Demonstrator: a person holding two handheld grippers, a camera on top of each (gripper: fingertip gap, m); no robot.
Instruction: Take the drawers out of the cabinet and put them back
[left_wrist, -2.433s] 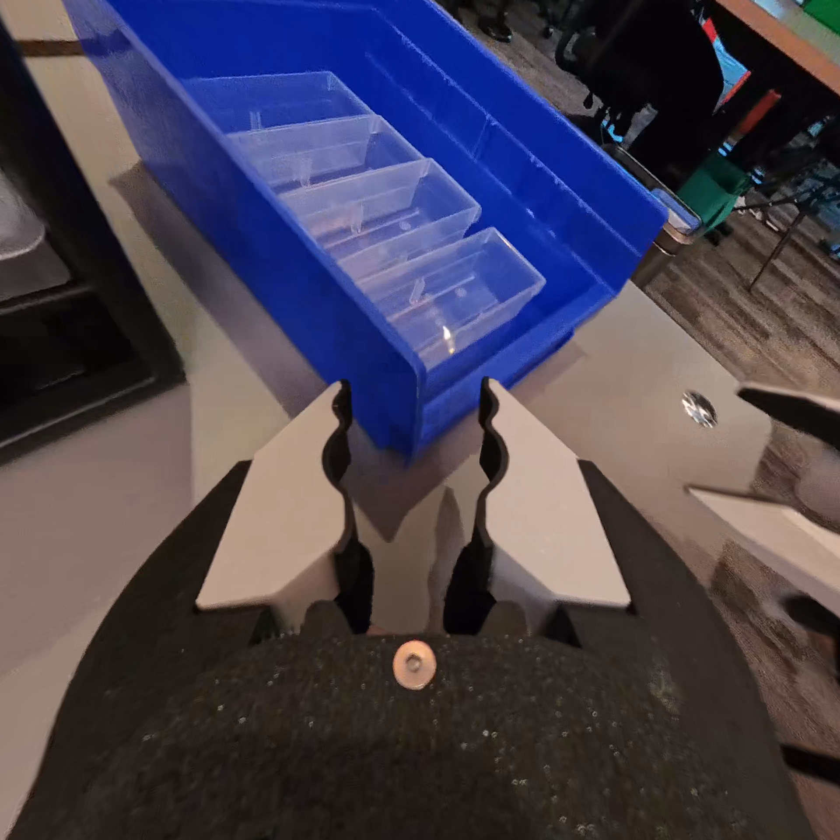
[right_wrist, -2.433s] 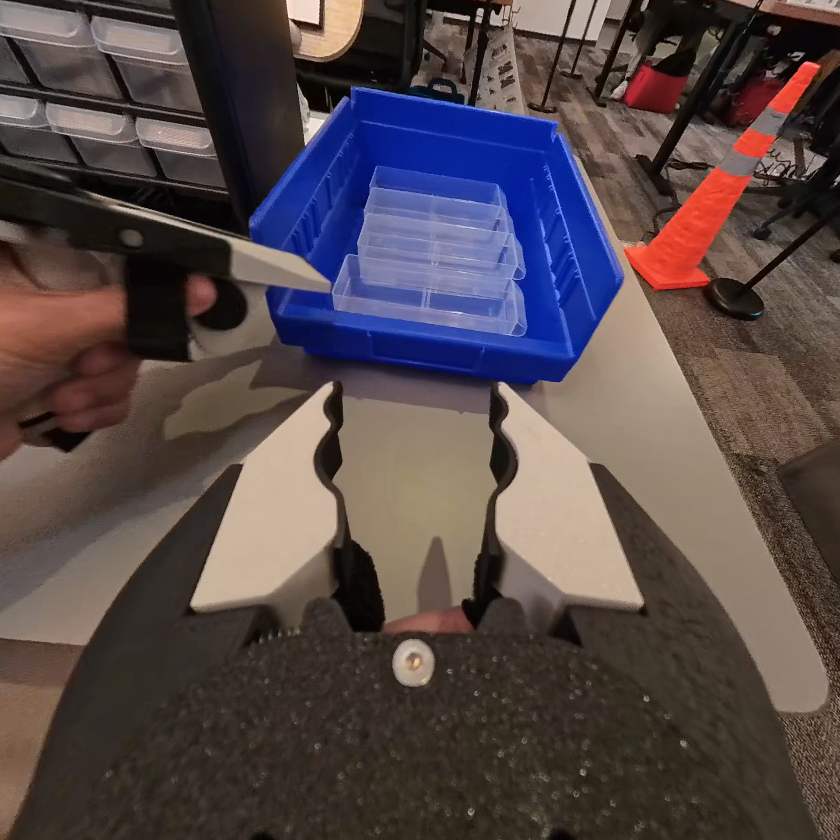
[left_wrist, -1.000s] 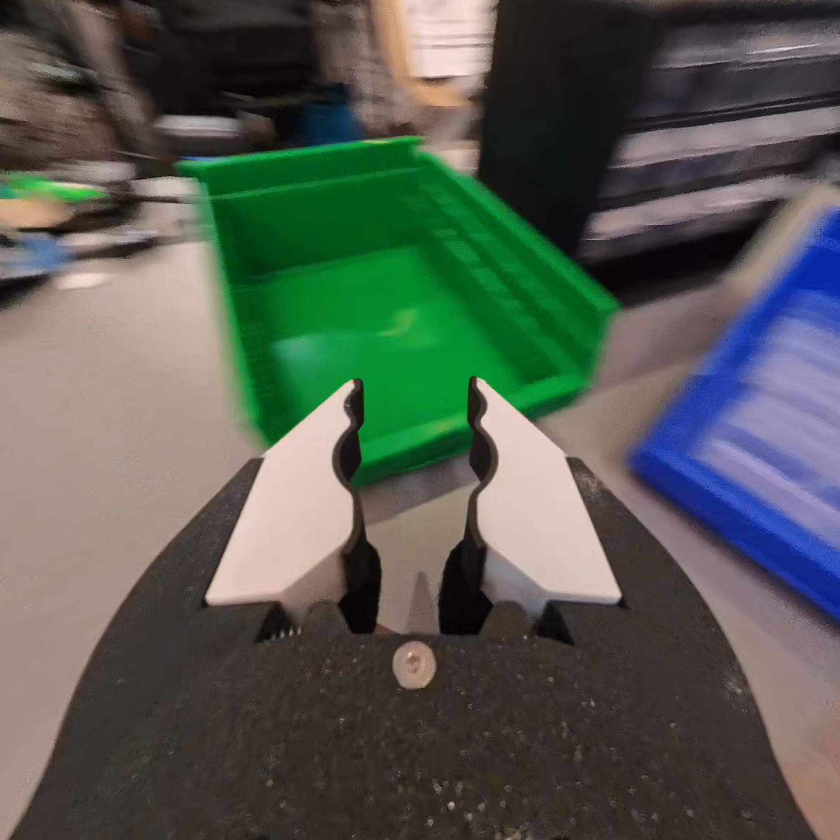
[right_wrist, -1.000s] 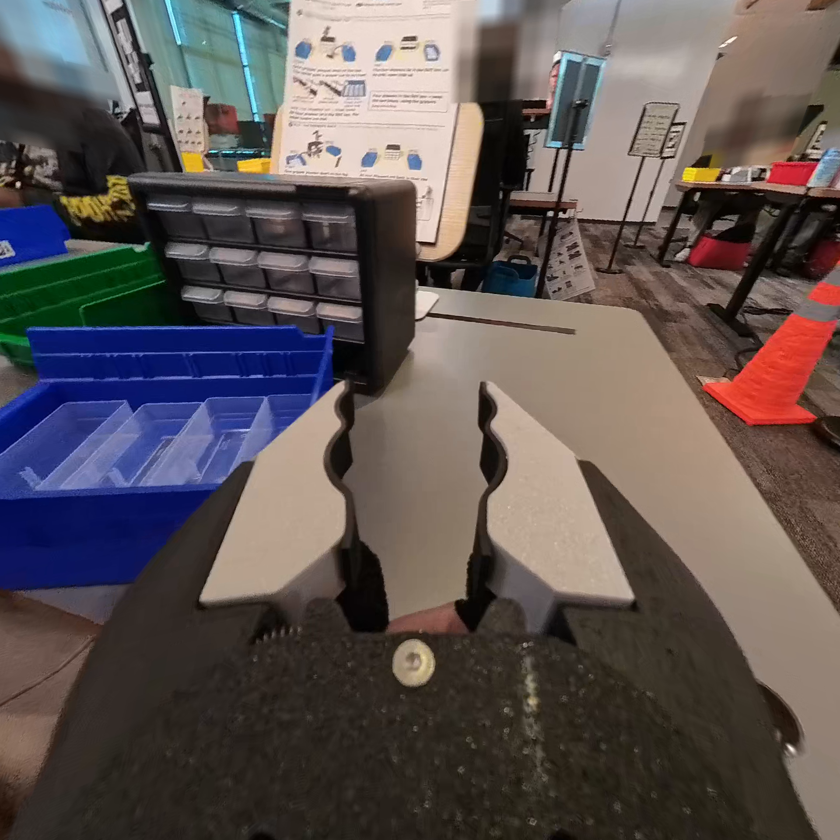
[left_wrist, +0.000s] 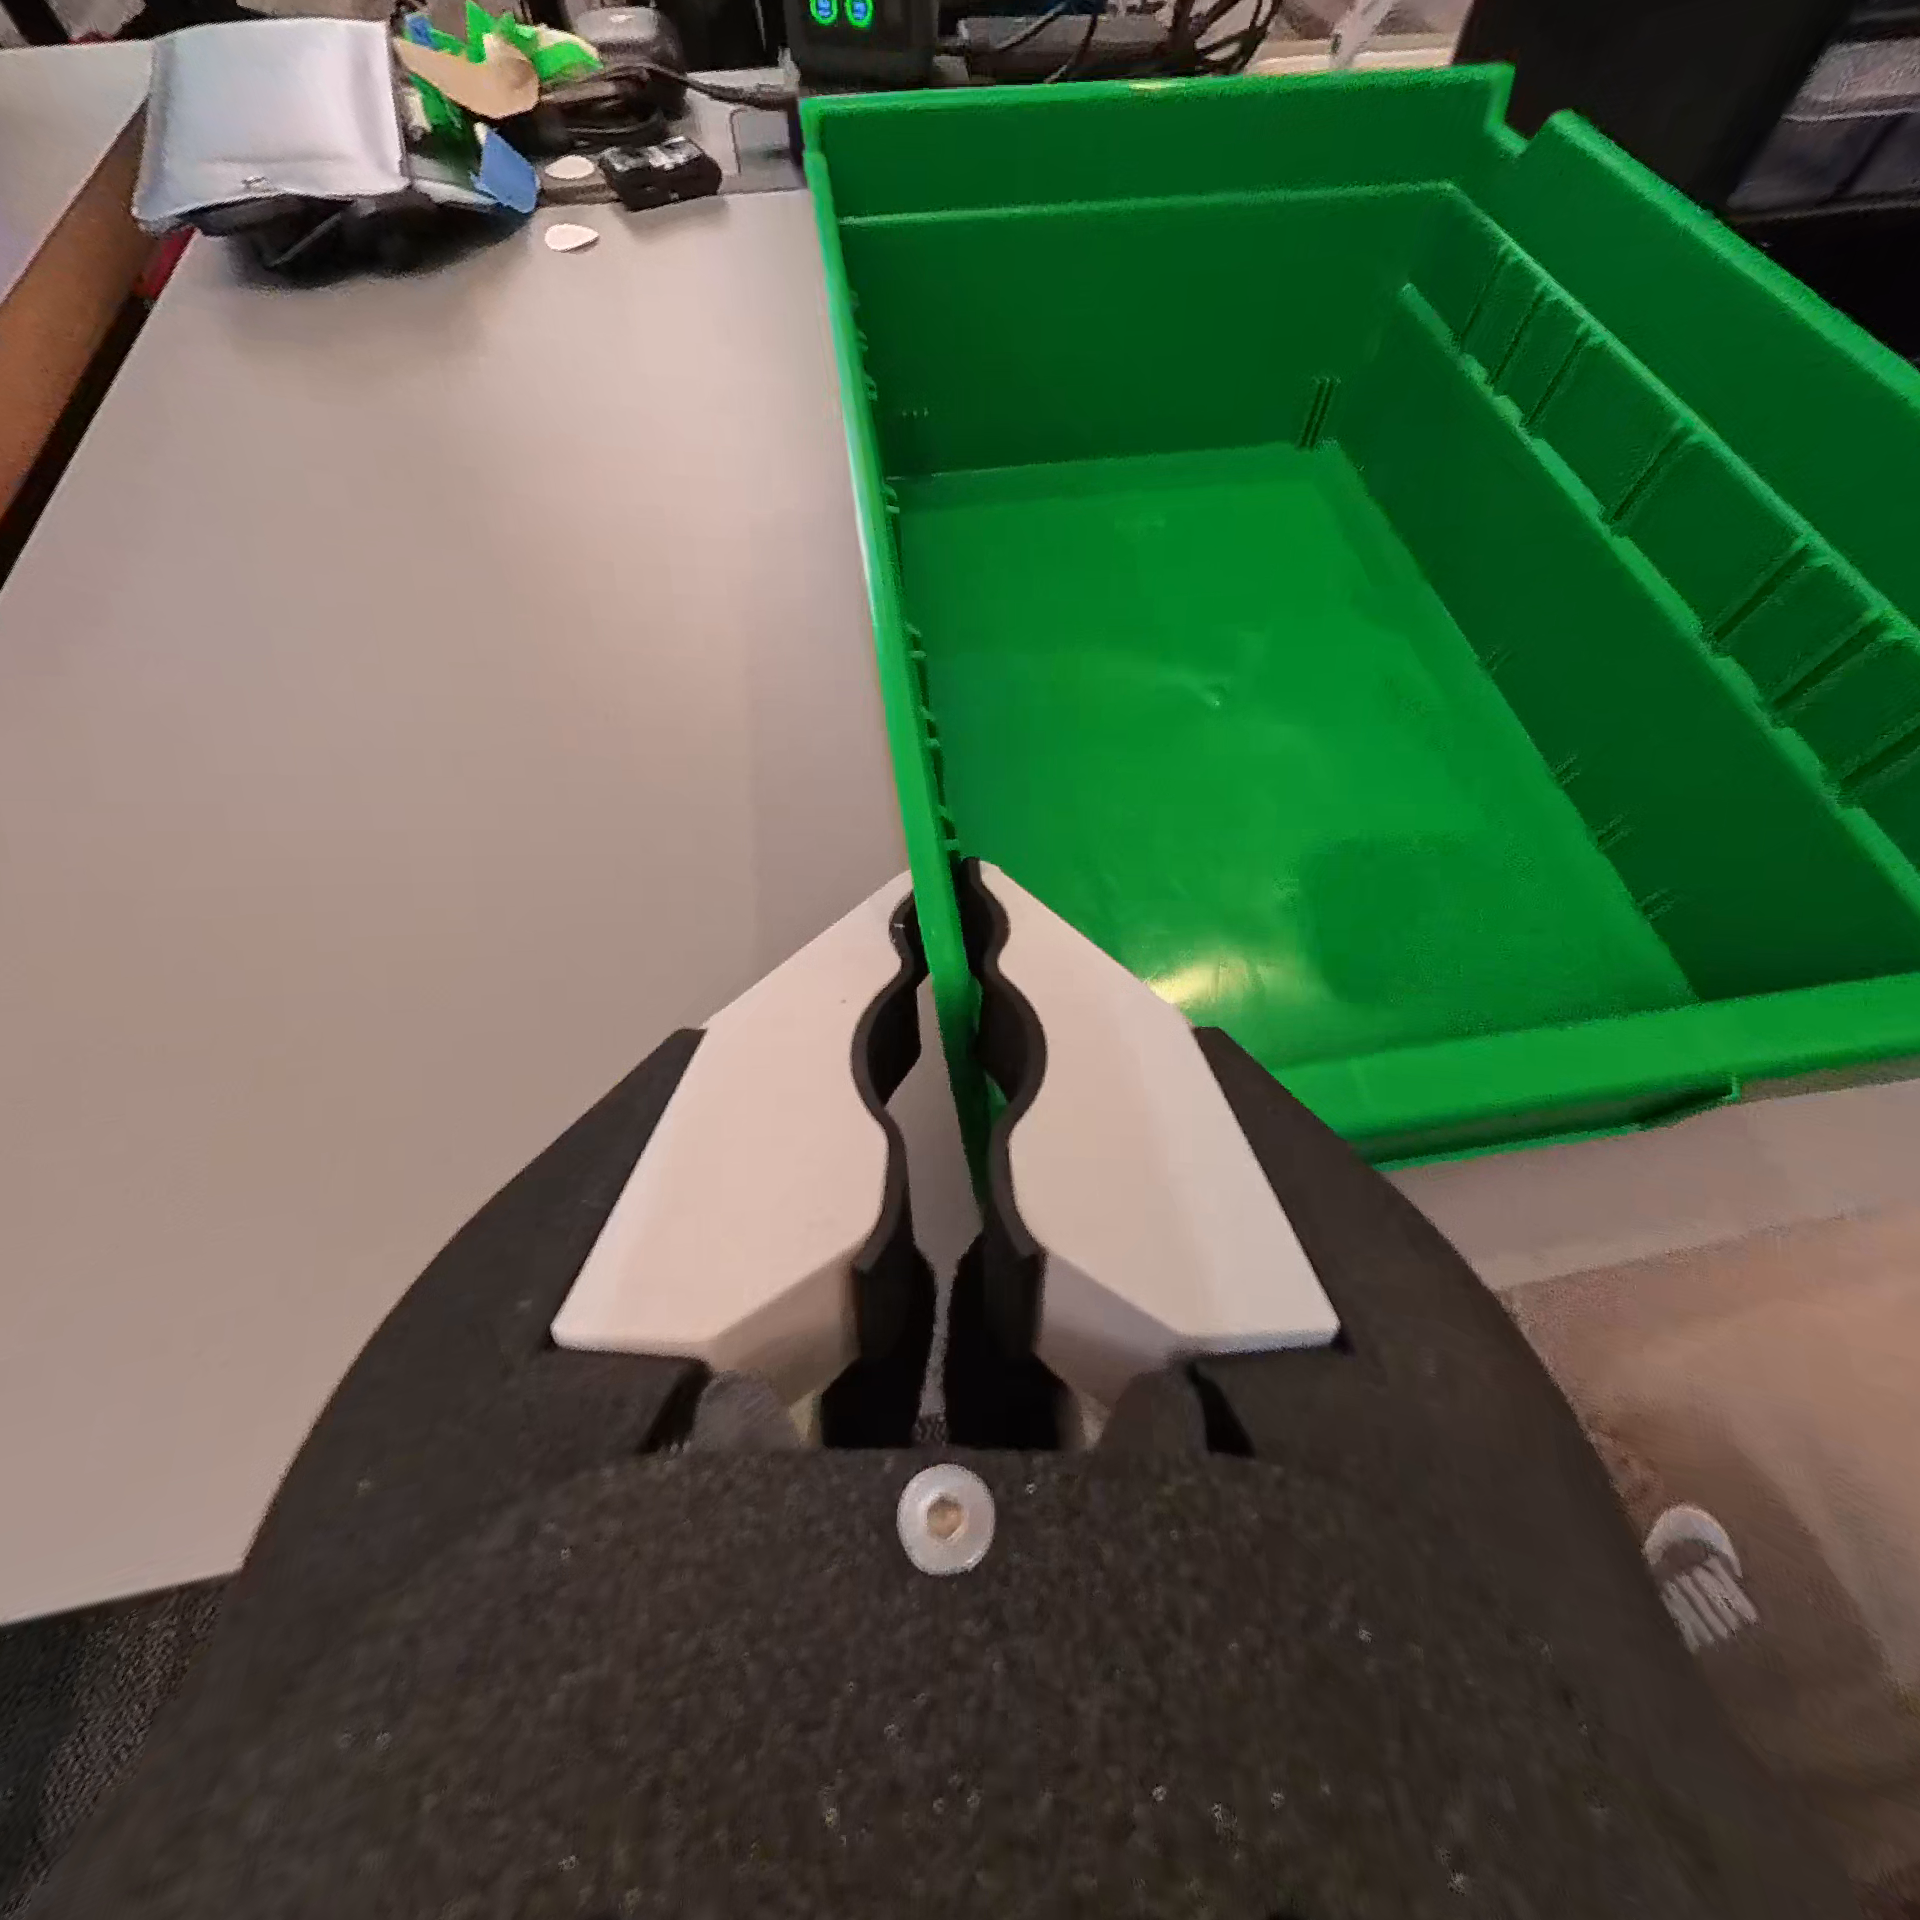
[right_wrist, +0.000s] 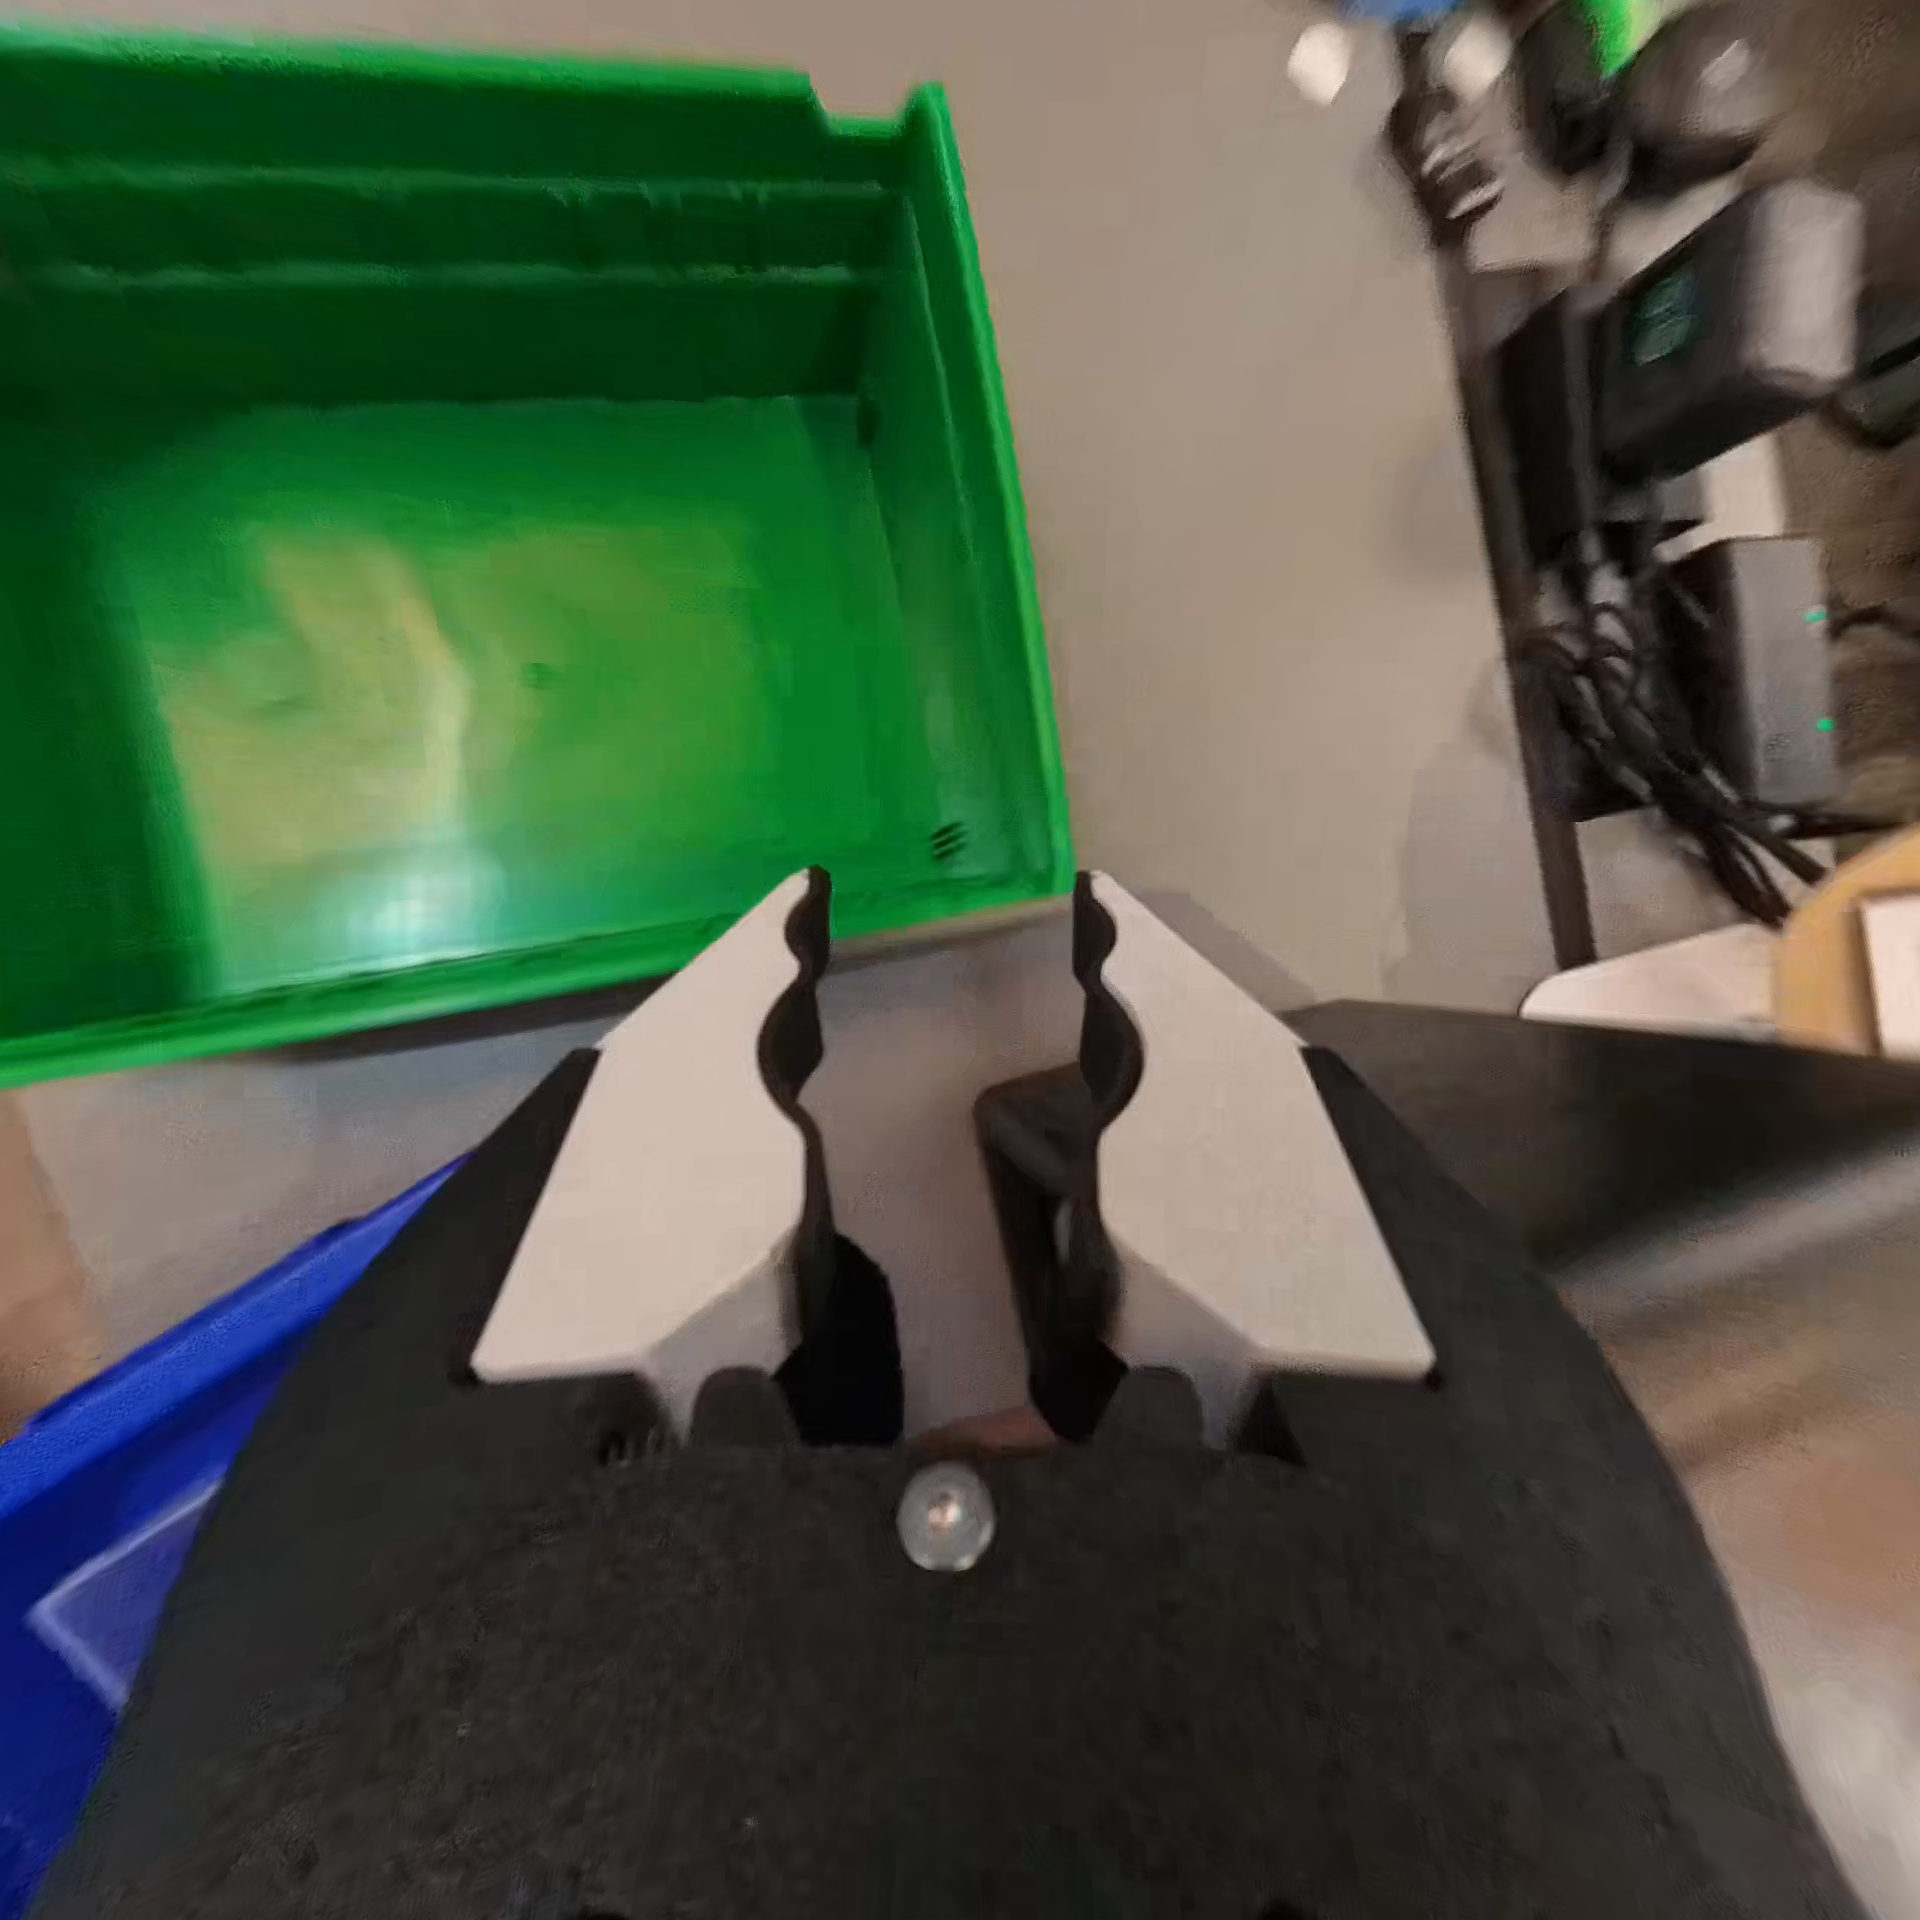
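Observation:
An empty green bin (left_wrist: 1143, 135) stands on the grey table (left_wrist: 416, 623). My left gripper (left_wrist: 940, 883) is shut on the bin's left side wall, near its front corner. In the right wrist view, which is blurred, my right gripper (right_wrist: 948, 883) is open and empty. It hovers over the near right corner of the green bin (right_wrist: 468, 623). The black cabinet's top (right_wrist: 1610, 1122) lies just right of it. The blue bin (right_wrist: 94, 1475) shows at the lower left, with a clear drawer's corner (right_wrist: 83, 1631) in it. The cabinet's drawer fronts are out of view.
A white pouch (left_wrist: 270, 114), tape scraps and black devices with cables (left_wrist: 665, 166) lie at the table's far end. Black boxes and cables (right_wrist: 1714, 416) stand beyond the table edge right of the green bin.
My left gripper has turned from the blue bin to the green bin and shut on its left wall. My right gripper has swung from facing the cabinet to above the green bin, and is still open.

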